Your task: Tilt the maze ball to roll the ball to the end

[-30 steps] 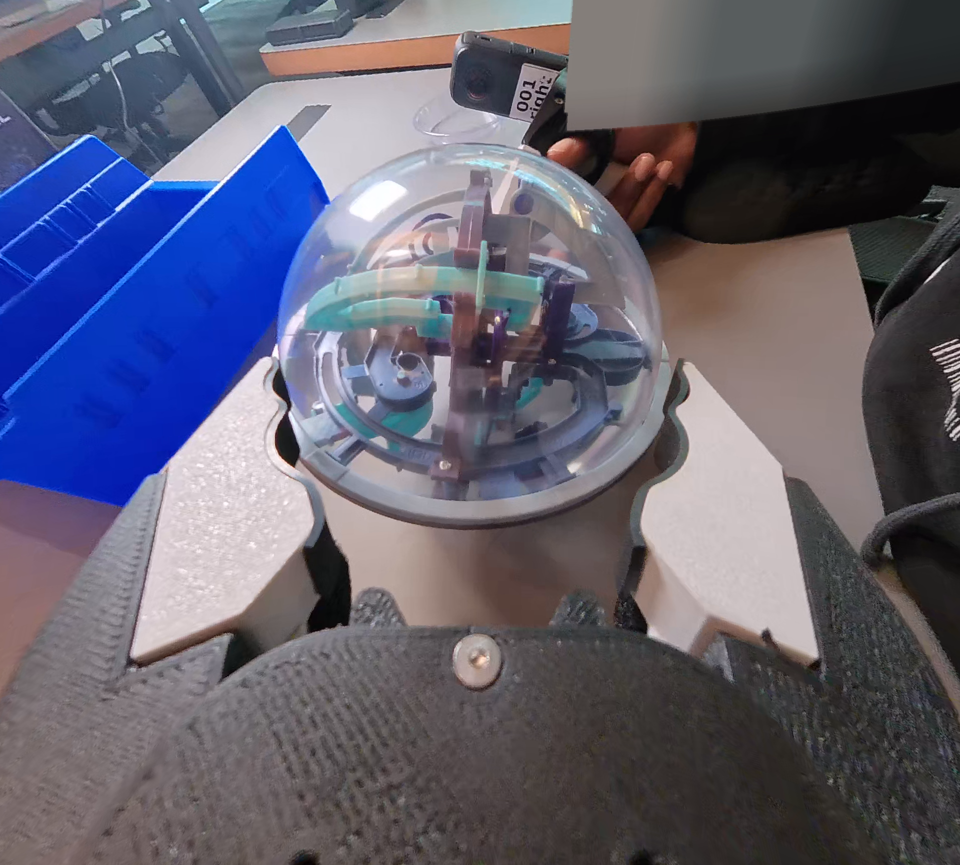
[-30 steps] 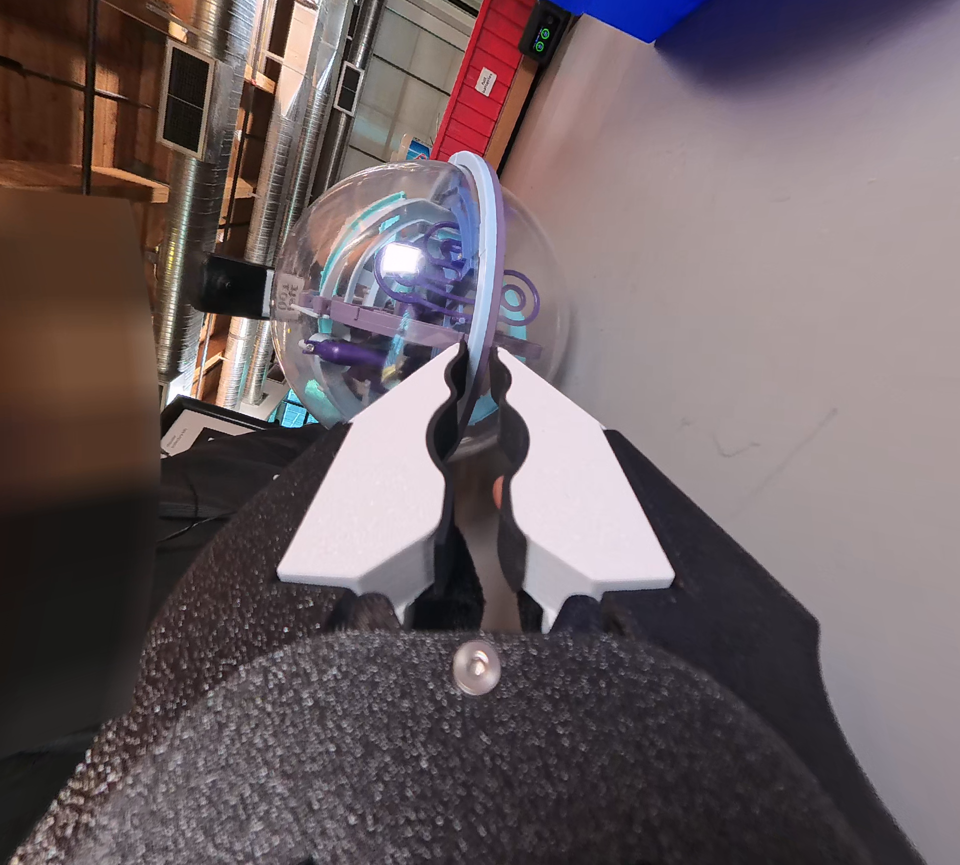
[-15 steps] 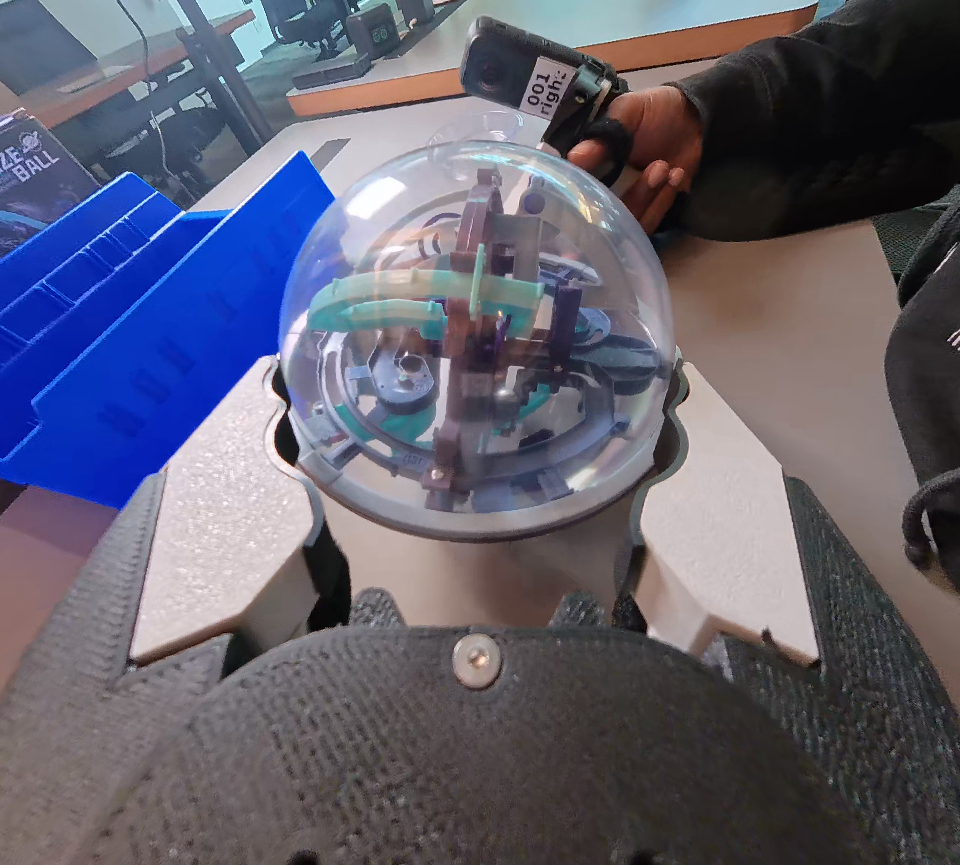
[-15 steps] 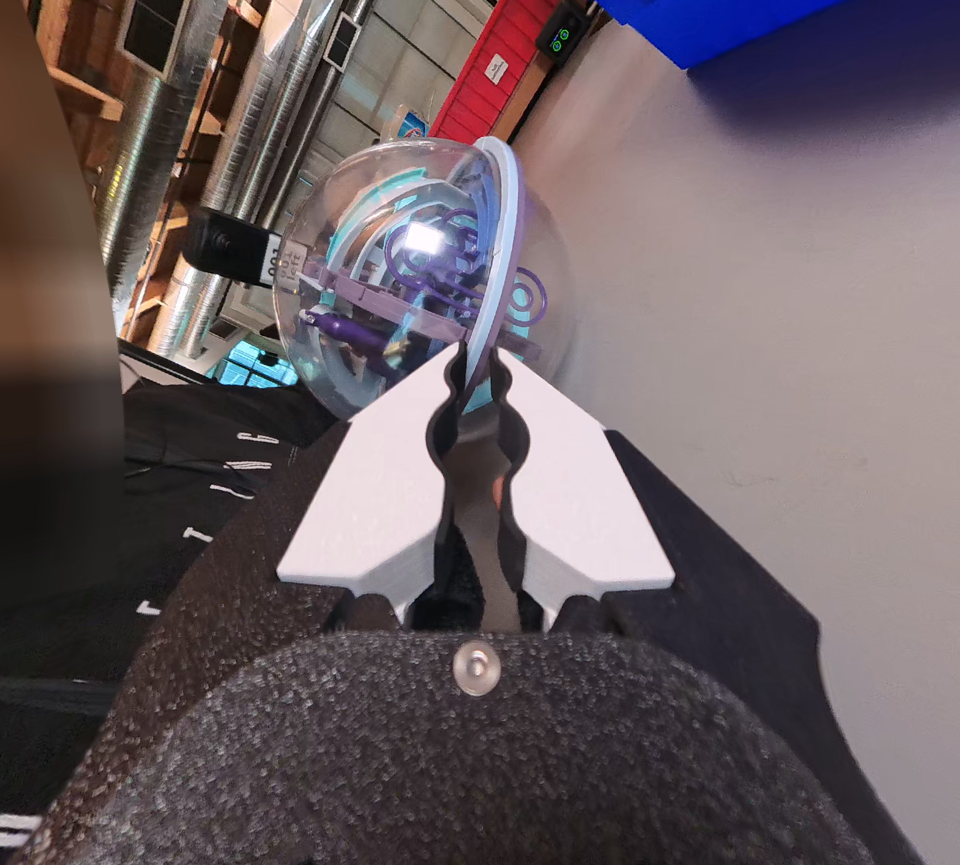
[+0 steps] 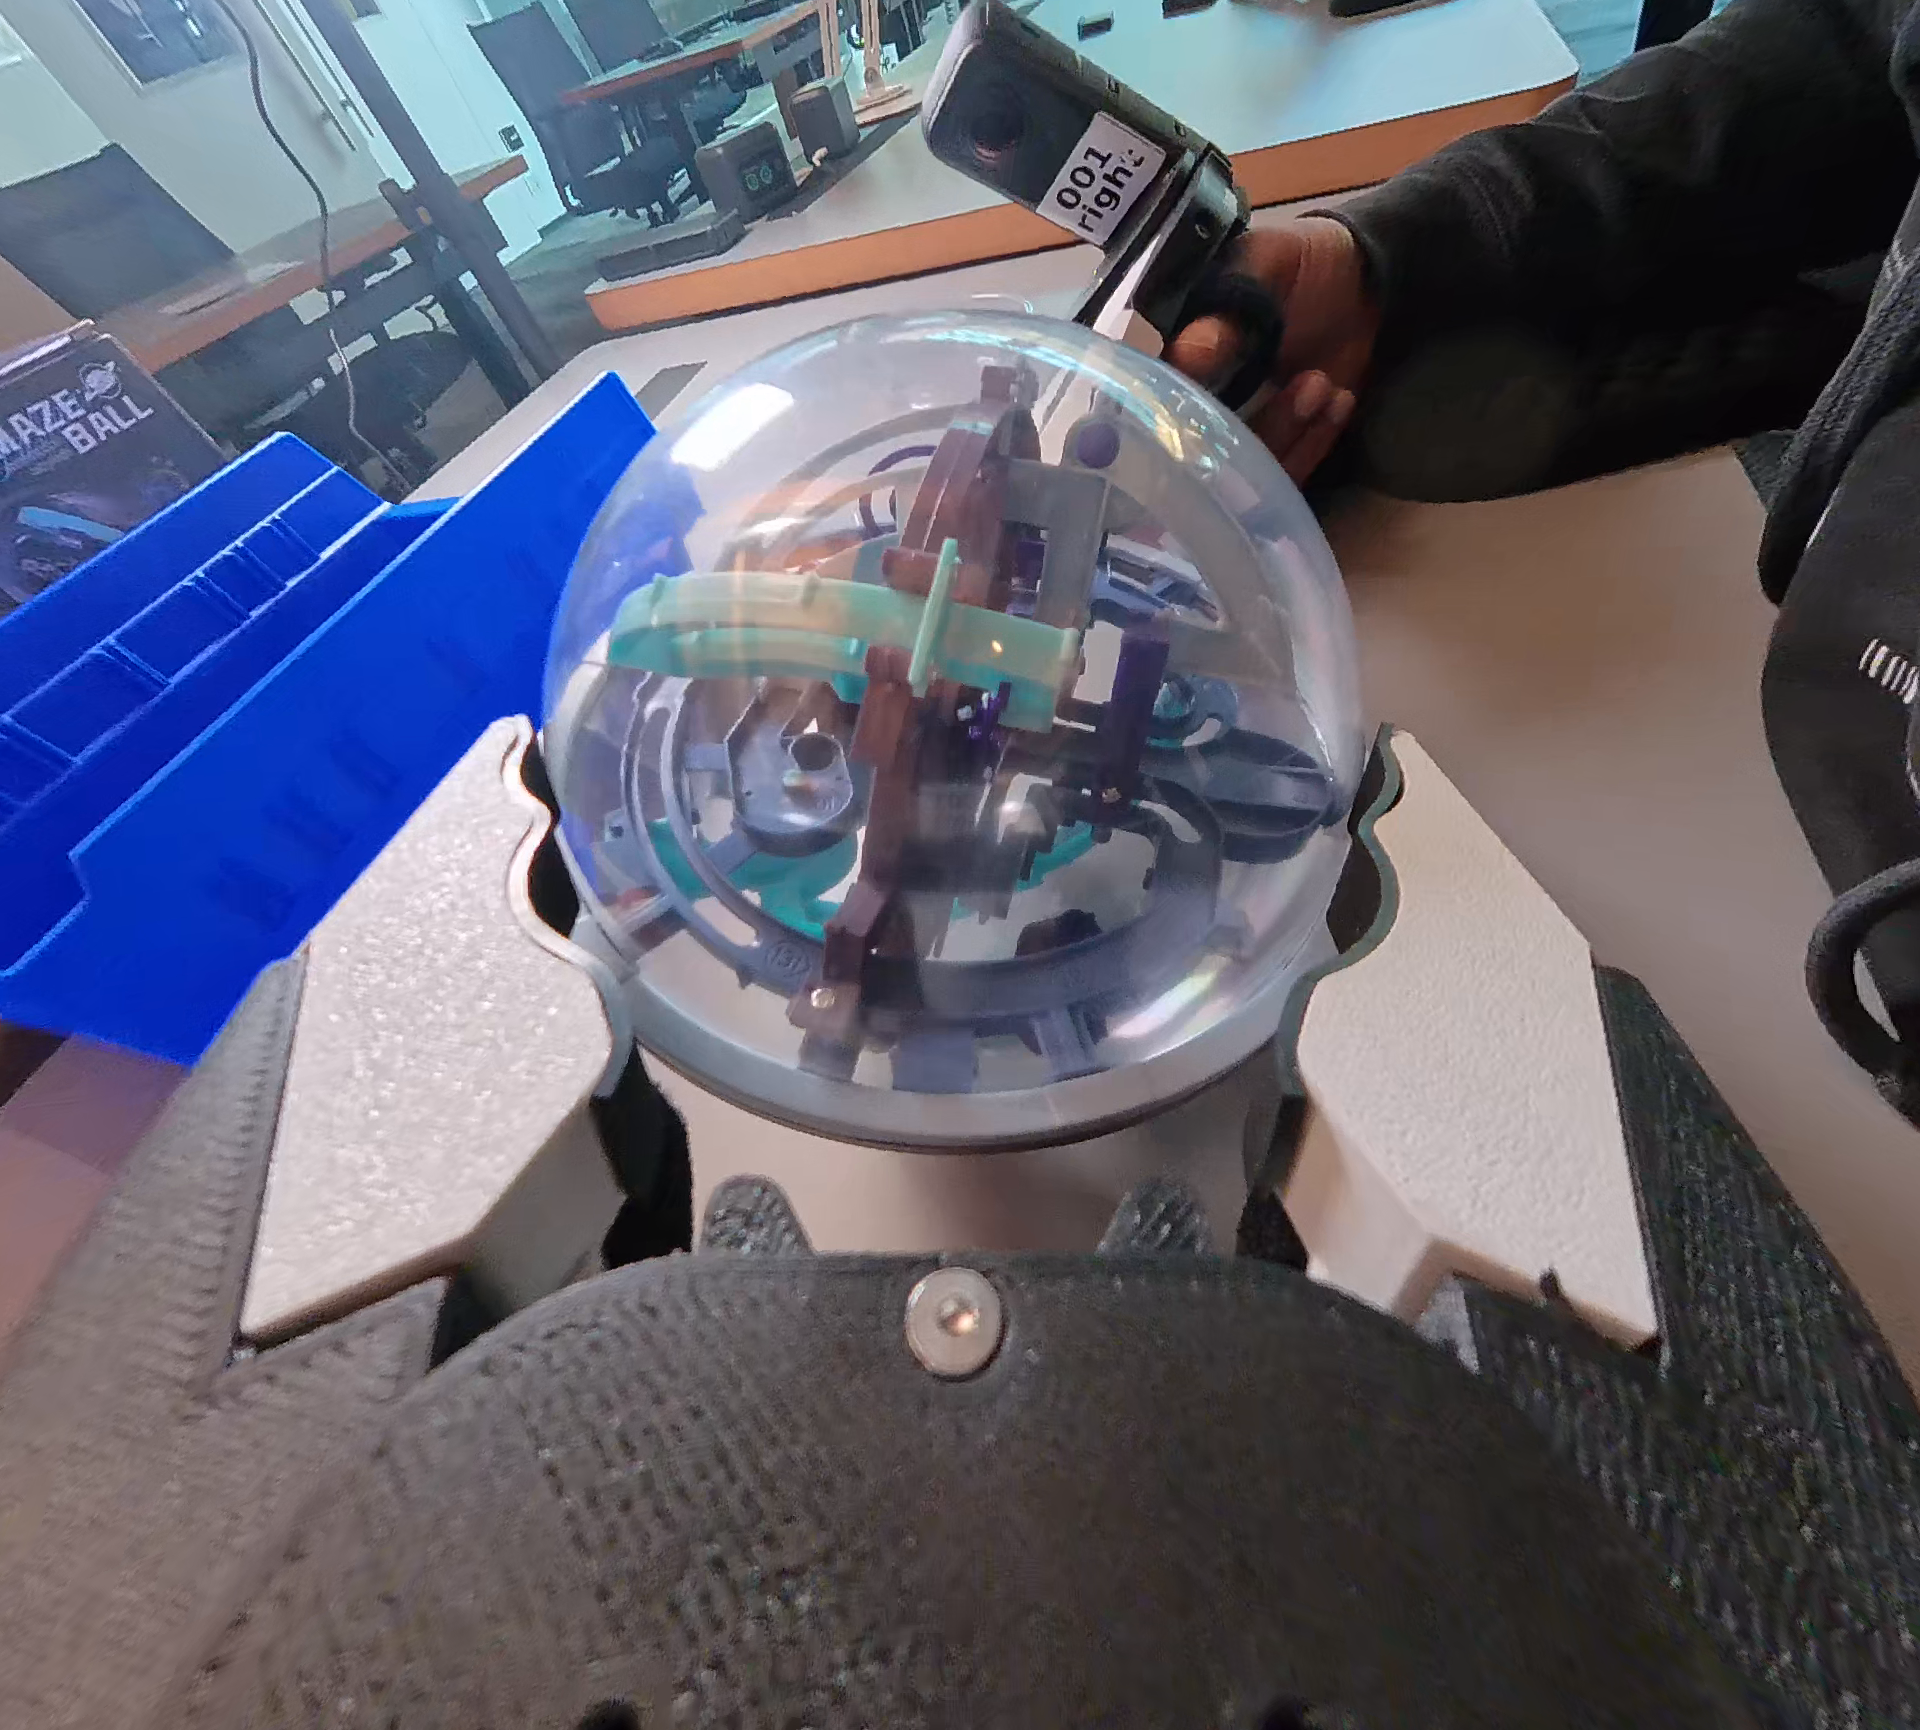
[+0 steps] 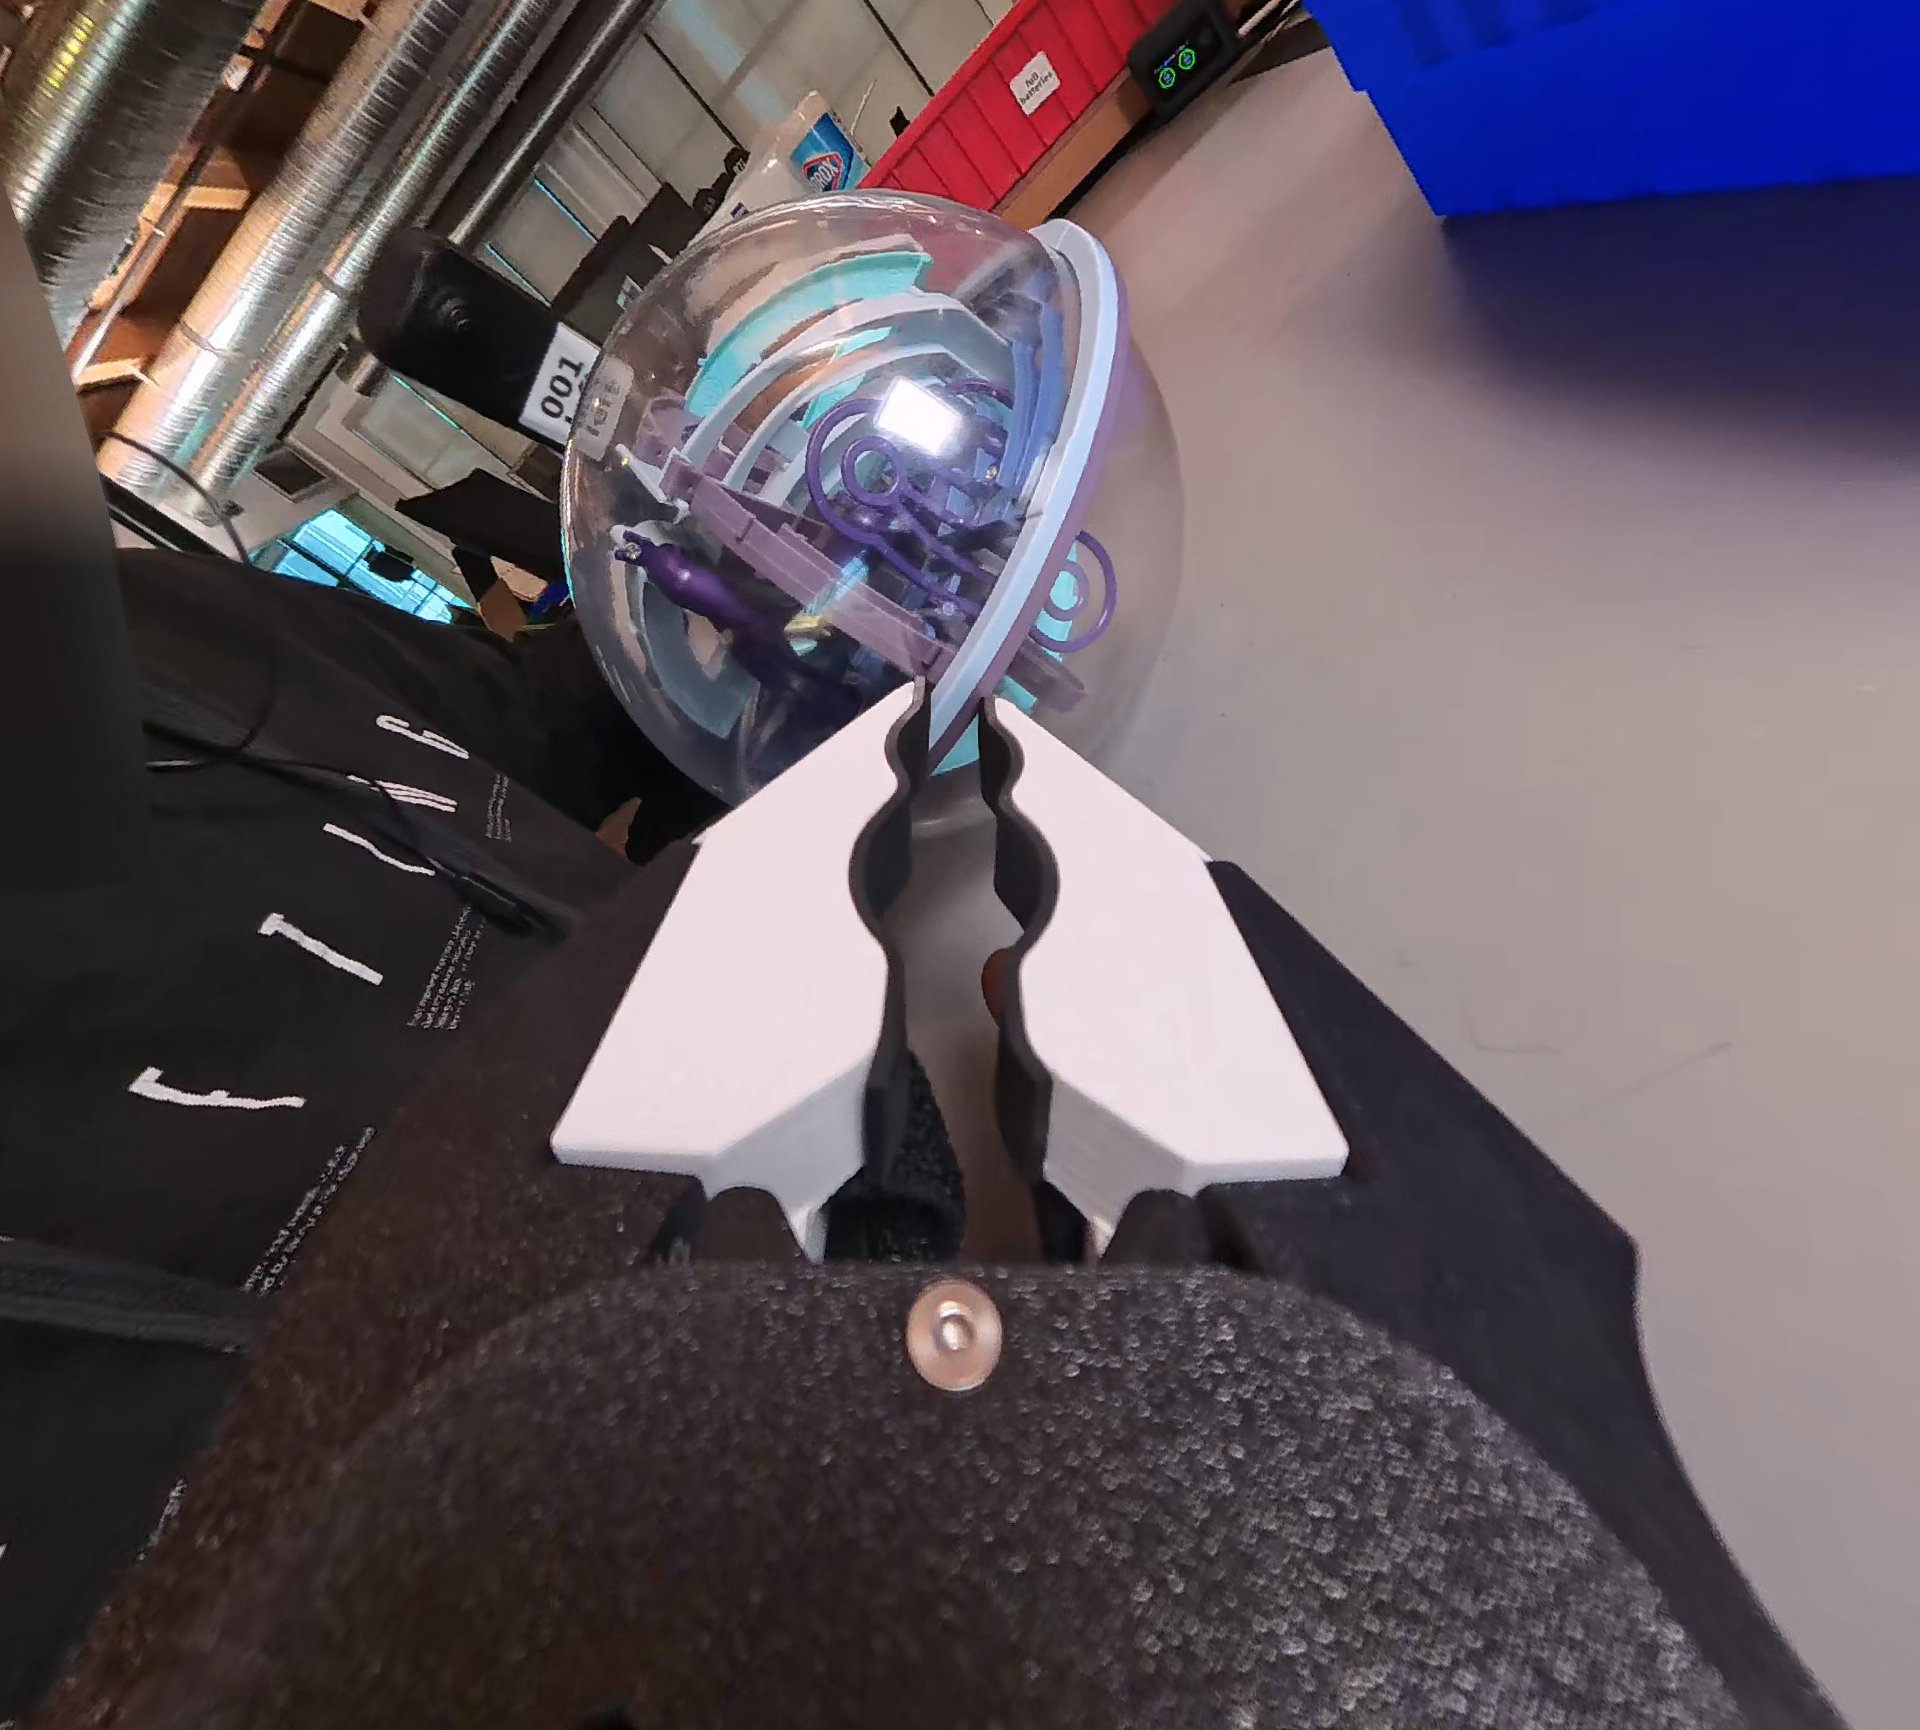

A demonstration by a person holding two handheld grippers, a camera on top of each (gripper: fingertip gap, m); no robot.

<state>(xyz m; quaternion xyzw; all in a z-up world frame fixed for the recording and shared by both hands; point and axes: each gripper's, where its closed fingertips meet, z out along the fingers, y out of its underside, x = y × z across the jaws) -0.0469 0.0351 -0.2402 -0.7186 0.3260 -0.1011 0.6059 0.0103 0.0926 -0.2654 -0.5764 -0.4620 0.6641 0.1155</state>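
Only rightward — maze ball's (image 6: 831, 485) purple spirals (image 6: 1081, 605), rim-pinched

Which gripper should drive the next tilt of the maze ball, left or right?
Probably left. The left gripper cradles the maze ball across its full width, fingers on opposite sides at the grey rim. The right gripper only pinches the thin rim at its tips, better for steadying.

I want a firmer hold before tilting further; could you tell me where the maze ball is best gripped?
Grip the maze ball at its grey rim, where the two clear halves meet. The domes are smooth and round, so fingers would likely slip there. The right gripper pinches that rim edge-on; the left gripper spans the ball at rim level from opposite sides.
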